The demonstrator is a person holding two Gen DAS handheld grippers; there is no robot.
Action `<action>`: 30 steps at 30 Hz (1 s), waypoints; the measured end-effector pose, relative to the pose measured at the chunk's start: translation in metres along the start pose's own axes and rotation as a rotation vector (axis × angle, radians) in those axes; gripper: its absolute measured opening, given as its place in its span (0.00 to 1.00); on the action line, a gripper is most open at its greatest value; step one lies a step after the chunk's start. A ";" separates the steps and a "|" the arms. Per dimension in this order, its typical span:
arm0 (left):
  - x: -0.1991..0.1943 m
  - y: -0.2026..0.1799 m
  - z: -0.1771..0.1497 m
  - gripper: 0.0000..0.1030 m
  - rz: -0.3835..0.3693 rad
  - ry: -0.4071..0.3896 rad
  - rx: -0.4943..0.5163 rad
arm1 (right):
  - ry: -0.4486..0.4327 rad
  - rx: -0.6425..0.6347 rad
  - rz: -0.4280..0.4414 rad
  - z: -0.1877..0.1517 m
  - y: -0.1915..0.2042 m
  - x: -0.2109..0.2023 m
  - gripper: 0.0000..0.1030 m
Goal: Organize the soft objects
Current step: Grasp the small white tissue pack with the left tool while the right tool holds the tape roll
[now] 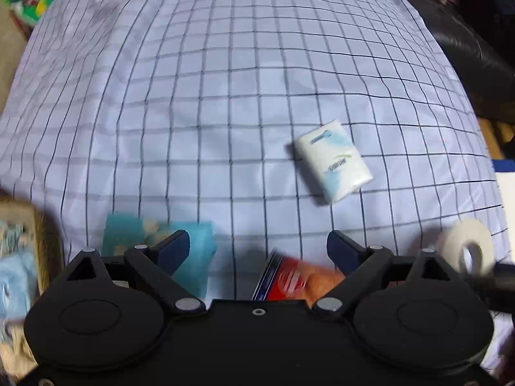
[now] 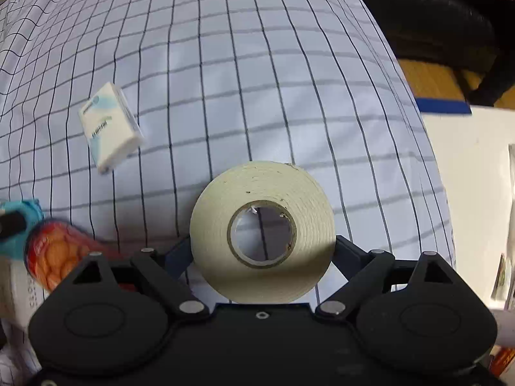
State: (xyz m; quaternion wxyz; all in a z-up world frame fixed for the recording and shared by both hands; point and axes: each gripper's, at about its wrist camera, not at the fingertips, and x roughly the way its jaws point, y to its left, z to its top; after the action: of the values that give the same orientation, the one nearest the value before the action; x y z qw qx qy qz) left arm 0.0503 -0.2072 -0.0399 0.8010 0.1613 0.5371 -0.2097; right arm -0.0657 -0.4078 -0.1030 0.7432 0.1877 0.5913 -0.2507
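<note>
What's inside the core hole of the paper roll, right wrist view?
Only the checked cloth shows through the paper roll's hollow core, one dark line crossing it. Whatever the roll's body covers is hidden.

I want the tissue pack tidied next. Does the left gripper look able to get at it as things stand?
Probably yes. The tissue pack lies alone on the checked cloth, ahead and right of the open left gripper. Nothing sits on or against it; the snack packet lies nearer, below the fingers.

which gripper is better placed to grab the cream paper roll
Right. The cream paper roll sits between the right gripper's open fingers; for the left gripper it lies off to one side.
</note>
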 end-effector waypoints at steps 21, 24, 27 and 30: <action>0.070 -0.069 0.020 0.84 0.063 -0.076 0.408 | 0.079 -0.050 0.040 -0.026 -0.011 0.023 0.90; 0.078 -0.075 0.028 0.84 0.055 -0.074 0.408 | 0.083 -0.045 0.047 -0.024 -0.011 0.025 0.90; 0.081 -0.082 0.031 0.85 0.056 -0.086 0.430 | 0.086 -0.041 0.051 -0.023 -0.013 0.027 0.91; 0.081 -0.082 0.032 0.87 0.044 -0.087 0.429 | 0.086 -0.038 0.051 -0.023 -0.012 0.026 0.91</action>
State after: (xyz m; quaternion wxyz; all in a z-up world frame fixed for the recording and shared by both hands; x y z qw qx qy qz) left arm 0.0606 -0.3061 -0.1059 0.7751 0.3304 0.4413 -0.3086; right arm -0.0862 -0.4080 -0.1336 0.7267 0.1993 0.6222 -0.2121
